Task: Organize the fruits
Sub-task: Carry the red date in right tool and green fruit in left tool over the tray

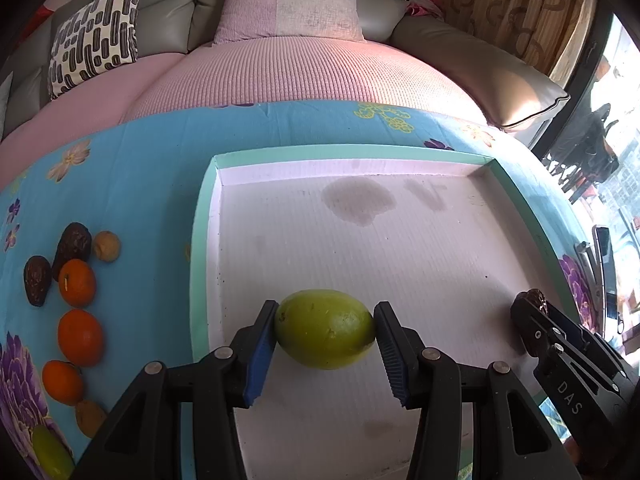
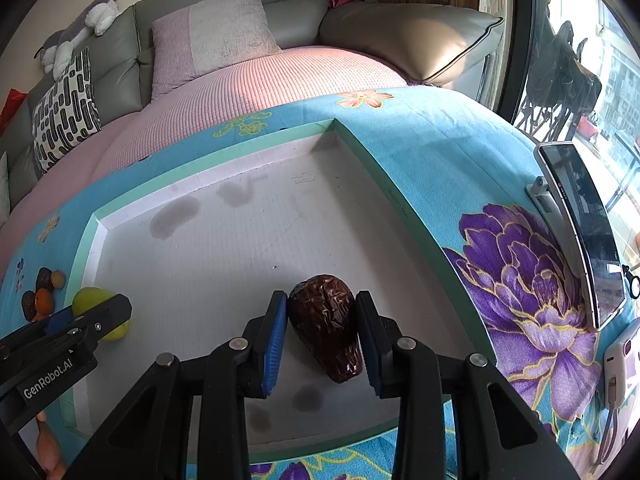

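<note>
Fruits first: our left gripper (image 1: pixel 325 330) pinches a smooth, firm green mango-shaped fruit (image 1: pixel 325 328) across its middle; our right gripper (image 2: pixel 322 330) squeezes a wrinkly dark-brown date-like fruit (image 2: pixel 326 326), probably softer, over the white foam tray (image 1: pixel 400 248).

— What are the tools like?

— Both black plastic: the left gripper (image 1: pixel 325 330) and right gripper (image 2: pixel 322 330) have ribbed blue pads (image 1: pixel 260 354), silver screws, triangular cut-outs — white "GenRobot.AI" on the left, "DAS" on the right.
</note>
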`<state>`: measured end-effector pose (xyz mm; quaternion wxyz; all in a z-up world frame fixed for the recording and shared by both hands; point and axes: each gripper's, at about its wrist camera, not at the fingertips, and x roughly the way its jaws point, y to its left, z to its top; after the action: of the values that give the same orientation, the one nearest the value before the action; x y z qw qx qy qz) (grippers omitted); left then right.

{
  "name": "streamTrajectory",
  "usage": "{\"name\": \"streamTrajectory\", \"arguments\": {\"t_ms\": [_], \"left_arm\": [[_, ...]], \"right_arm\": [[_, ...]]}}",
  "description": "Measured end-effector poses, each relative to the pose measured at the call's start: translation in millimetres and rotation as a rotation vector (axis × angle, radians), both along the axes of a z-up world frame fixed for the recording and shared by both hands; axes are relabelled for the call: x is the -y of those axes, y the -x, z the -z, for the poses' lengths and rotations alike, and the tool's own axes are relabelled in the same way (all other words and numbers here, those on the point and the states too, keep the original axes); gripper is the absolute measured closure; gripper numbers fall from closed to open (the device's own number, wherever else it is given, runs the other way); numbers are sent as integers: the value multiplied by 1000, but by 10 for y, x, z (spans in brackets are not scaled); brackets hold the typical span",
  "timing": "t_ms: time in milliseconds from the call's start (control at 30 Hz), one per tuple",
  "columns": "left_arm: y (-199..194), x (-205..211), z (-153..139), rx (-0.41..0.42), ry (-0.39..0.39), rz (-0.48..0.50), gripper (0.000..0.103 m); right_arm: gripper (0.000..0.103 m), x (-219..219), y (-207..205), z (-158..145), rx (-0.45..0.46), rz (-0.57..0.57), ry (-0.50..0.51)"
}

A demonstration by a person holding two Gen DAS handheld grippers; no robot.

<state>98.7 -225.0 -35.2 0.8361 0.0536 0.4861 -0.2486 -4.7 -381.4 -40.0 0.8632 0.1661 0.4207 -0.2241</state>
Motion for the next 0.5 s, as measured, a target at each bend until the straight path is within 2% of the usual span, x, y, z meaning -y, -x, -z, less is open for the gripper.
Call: {"name": "streamTrajectory", "arguments": {"t_ms": [500], "left_arm": [[26,14,-3,-7,-14,-1,51]], "right_arm": [[67,-11,0,-6,-5,1,7]]}}
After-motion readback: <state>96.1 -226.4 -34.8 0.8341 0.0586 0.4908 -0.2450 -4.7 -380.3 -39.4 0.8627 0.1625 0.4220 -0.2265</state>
